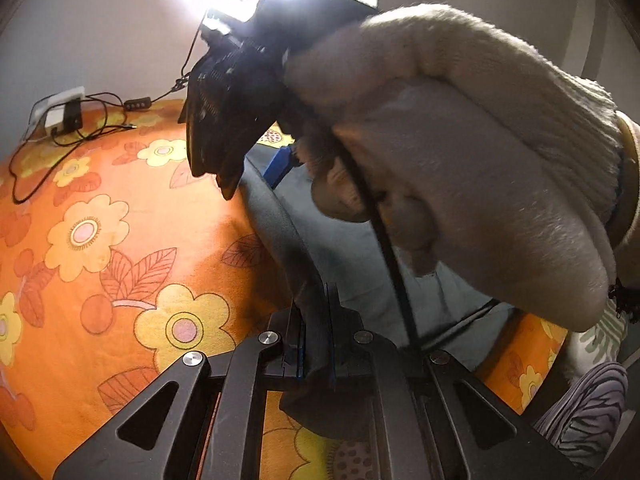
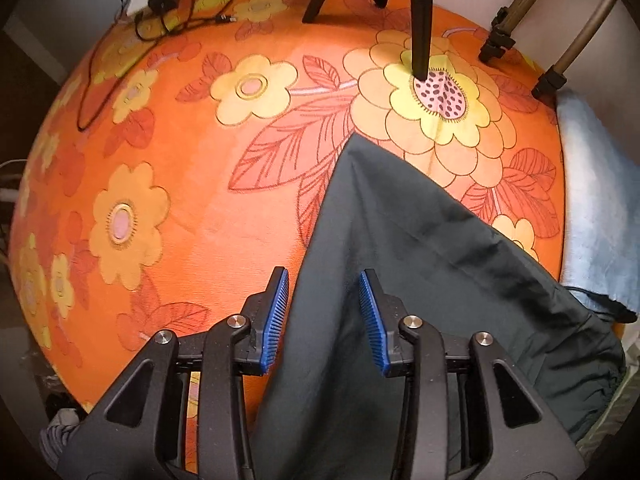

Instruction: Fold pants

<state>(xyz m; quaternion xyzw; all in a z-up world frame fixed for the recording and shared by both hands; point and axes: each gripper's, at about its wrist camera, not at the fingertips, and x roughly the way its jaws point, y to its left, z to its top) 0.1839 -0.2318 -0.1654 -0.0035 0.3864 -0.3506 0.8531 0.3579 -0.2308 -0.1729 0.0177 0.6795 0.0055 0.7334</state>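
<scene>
Item one, nearest my left camera: left gripper (image 1: 314, 344), jaws clamped together on a fold of the dark grey pants (image 1: 280, 224), which run up and away from the pinch over the orange flowered rug (image 1: 100, 240).

Item two, just beyond that fold: a gloved hand (image 1: 460, 152) around the black body of the other gripper.

Item three, far edge of the rug: a white power adapter (image 1: 60, 114) with black cables.

Item four, my right camera: right gripper (image 2: 324, 320), blue pads apart, not pressing on anything; the pants (image 2: 400, 260) lie flat on the rug beneath and between them, one corner pointing away.

Item five, beyond that corner: black tripod legs (image 2: 420, 20) standing on the rug; a pale blue cloth (image 2: 592, 200) off the rug's right edge.
</scene>
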